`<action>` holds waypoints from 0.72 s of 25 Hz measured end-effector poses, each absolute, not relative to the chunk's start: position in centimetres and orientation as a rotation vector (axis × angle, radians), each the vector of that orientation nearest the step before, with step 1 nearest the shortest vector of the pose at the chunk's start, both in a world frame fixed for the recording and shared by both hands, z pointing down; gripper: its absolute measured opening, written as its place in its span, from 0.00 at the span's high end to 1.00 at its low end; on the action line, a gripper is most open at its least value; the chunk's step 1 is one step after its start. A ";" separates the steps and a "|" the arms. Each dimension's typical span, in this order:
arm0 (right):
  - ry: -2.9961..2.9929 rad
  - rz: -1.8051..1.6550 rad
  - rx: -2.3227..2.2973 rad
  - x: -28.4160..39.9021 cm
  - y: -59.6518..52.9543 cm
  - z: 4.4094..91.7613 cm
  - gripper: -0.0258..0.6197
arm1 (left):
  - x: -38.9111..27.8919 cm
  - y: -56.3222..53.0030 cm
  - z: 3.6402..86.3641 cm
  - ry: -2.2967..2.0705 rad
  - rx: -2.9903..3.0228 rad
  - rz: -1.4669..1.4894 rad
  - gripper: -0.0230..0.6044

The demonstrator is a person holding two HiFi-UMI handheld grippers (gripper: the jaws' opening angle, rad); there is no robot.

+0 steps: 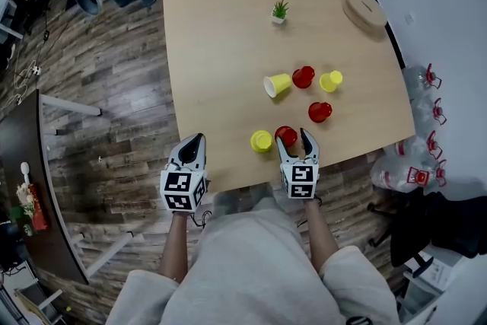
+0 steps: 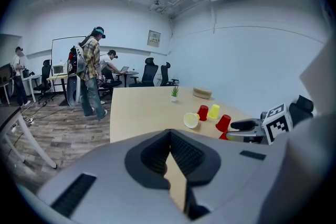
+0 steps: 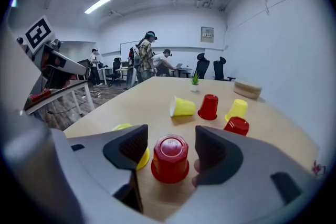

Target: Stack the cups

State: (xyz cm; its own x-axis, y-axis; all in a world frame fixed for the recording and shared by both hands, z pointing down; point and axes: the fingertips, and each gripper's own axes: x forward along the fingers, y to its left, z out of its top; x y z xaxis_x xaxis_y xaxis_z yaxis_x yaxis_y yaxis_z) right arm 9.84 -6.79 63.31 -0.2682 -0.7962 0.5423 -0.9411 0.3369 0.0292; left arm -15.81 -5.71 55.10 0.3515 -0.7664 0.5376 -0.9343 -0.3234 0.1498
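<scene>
Right hand-held gripper (image 3: pixel 170 134) straddles edge-side red cup (image 3: pixel 170 159).

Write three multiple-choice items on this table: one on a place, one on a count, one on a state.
1. What stands between the right gripper's jaws? A a red cup; B a yellow cup; C the plant.
2. How many red cups are on the table? A two; B three; C five.
3. How does one yellow cup differ from the other cups? A it is crushed; B it sits on a red one; C it lies on its side.
Answers: 1 A, the parted jaws flank it without pressing; 2 B, one at the gripper, two farther off; 3 C, its mouth faces sideways.
</scene>
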 end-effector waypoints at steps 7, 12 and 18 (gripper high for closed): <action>-2.134 0.461 1.477 9.8 -6.2 64.6 0.60 | -15.1 -5.8 55.1 -1.482 2.187 0.527 0.95; -2.144 0.473 1.462 9.6 -5.6 64.7 0.63 | -15.1 -5.6 55.1 -1.491 2.179 0.527 0.95; -2.217 0.443 1.497 9.5 -6.1 61.9 0.63 | -14.8 -5.5 55.0 -1.497 2.178 0.517 0.95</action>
